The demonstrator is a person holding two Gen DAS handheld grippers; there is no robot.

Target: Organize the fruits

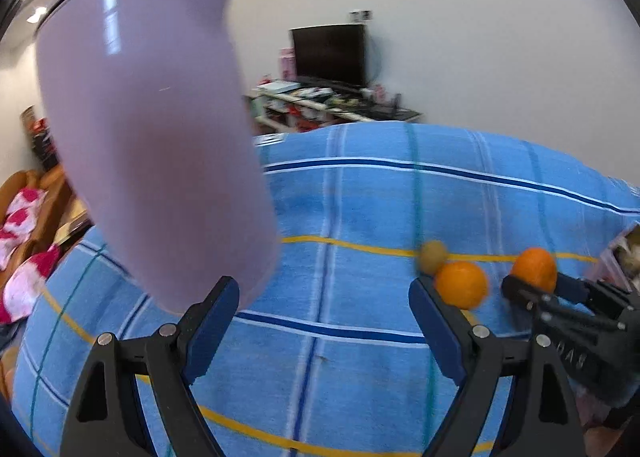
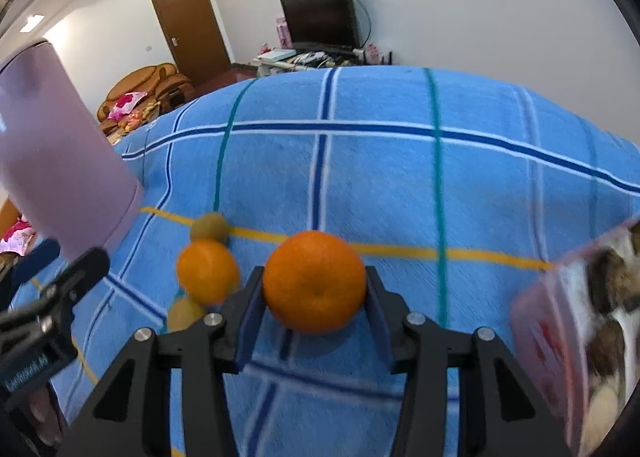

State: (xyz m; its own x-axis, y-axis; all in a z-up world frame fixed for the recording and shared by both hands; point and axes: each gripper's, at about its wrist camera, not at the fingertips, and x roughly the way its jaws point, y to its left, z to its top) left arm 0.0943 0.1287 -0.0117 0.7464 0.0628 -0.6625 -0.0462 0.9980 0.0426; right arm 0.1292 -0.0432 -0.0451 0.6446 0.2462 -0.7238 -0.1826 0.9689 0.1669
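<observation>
While right hand-held gripper [image 2: 315, 289] clamps orange [image 2: 314, 281], left hand-held gripper [image 1: 324, 297] spread wide

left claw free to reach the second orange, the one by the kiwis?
Probably yes. The left claw is open with nothing between its fingers, and the orange lies uncovered just ahead, though the purple cup stands close beside its left finger.
</observation>
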